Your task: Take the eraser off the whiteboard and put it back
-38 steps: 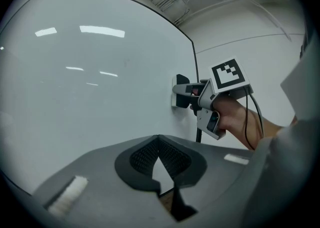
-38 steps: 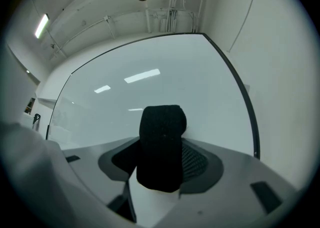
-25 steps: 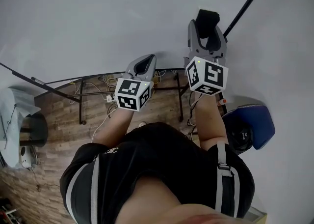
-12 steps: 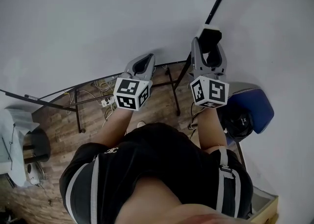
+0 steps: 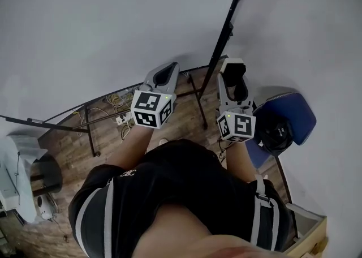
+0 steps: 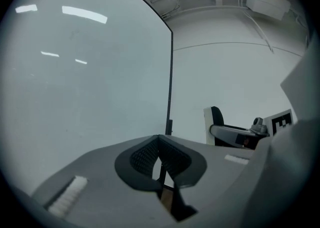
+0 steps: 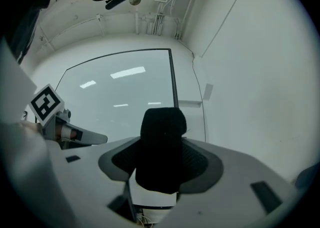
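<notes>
The eraser, black felt on a white body, sits upright between the jaws of my right gripper, which is shut on it. It is held just off the whiteboard, near the board's black right edge. In the right gripper view the eraser fills the gap between the pads, with the whiteboard beyond. My left gripper is level beside it, pointing at the board, shut with nothing in it. In the left gripper view its jaws meet, and the eraser shows at the right.
The whiteboard's black stand legs and loose cables are on the wooden floor below. A blue chair with a black object on it stands at the right. A wooden box corner is at the bottom right.
My right gripper has come down and back toward my body with the eraser in it. The board's right edge has shifted left in the head view. The left gripper has barely moved in that view.
</notes>
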The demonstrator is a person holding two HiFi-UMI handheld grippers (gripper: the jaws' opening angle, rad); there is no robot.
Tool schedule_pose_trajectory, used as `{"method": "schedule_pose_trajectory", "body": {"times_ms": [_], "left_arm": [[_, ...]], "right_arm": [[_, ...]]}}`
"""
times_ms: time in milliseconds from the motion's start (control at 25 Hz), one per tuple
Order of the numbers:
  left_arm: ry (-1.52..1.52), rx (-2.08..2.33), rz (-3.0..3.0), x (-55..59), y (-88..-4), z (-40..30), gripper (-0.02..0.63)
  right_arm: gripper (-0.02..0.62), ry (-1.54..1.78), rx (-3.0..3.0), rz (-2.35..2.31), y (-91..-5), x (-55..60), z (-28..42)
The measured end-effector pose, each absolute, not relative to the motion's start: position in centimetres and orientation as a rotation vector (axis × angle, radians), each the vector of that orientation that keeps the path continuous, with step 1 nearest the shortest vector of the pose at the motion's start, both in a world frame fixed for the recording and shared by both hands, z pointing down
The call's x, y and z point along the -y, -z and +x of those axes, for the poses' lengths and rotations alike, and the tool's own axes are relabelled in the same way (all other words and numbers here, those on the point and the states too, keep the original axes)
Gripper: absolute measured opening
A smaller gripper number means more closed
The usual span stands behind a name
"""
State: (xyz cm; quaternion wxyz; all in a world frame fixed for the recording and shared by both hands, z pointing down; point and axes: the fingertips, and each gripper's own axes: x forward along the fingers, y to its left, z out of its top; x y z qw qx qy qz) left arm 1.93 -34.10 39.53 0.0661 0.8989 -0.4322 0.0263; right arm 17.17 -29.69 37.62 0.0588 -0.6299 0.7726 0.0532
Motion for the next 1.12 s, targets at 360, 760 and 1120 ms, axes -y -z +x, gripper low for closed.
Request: {"method": "schedule_pose_trajectory", "body": {"times_ms": [360, 760, 1120], "left_arm": [[-0.095, 1.284, 2.73, 33.6, -39.6, 3.0, 0.011], [-0.096, 1.297, 2.71, 33.4, -40.0, 2.4, 0.009], [-0.076, 1.322, 2.694, 33.4, -39.9, 1.7, 0.011]], "right_arm": [[0.239, -0.141, -2.347, -1.902, -38.0, 29.6, 17.3], [0.239, -0.131, -2.366, -1.894, -38.1, 29.8, 16.8], [0.239, -0.188, -2.38, -1.817, -34.6, 32.1, 15.7]]}}
